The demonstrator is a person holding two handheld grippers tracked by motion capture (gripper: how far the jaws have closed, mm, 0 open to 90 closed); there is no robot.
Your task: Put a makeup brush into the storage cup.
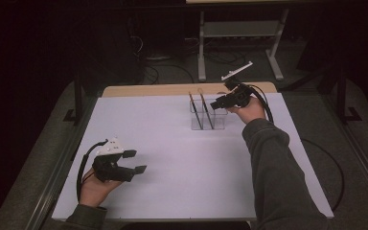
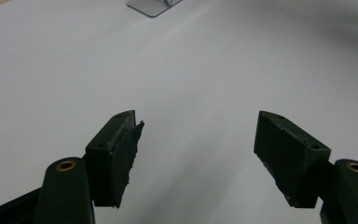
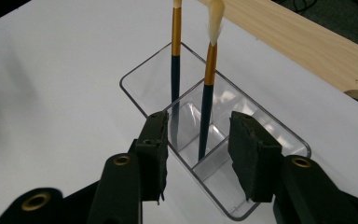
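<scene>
Standing in the clear organizer [image 3: 279, 135]: two paintbrushes [image 3: 208, 93].

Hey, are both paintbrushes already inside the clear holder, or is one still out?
Both in. Each brush stands handle-down in its own compartment of the clear holder, bristles up, leaning.

A lab-like recording room: a white-covered tabletop [image 1: 172, 158] on dark carpet, with cables [image 1: 165, 72] and a metal desk frame [image 1: 242, 40] beyond the tabletop.
</scene>
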